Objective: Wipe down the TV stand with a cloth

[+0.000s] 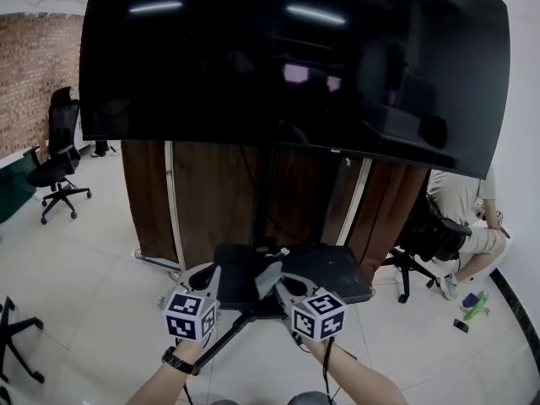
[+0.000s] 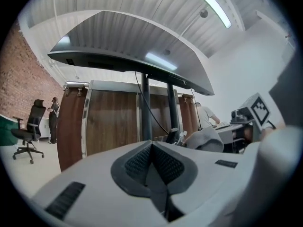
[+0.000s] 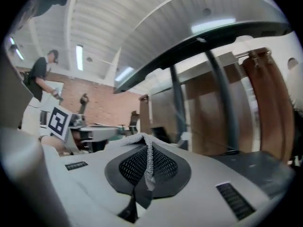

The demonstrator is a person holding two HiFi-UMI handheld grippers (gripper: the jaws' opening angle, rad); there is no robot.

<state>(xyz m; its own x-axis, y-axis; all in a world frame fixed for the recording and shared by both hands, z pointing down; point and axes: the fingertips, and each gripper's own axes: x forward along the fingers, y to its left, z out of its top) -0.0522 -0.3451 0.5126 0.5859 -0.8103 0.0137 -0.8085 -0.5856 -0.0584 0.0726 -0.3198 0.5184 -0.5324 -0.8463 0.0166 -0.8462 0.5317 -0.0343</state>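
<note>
Right gripper view: the right gripper point(image 3: 147, 148) has its fingers clamped on a grey cloth point(image 3: 141, 138) that bunches over their tips. On the left gripper point(image 2: 151, 144), the fingers are pressed together, empty, near the TV stand point(image 1: 337, 268).

One television point(image 1: 295, 57), one cloth point(image 1: 268, 277), one TV stand point(image 1: 337, 268), two tongs (left tongs point(image 1: 206, 275), right tongs point(image 1: 283, 287)).
</note>
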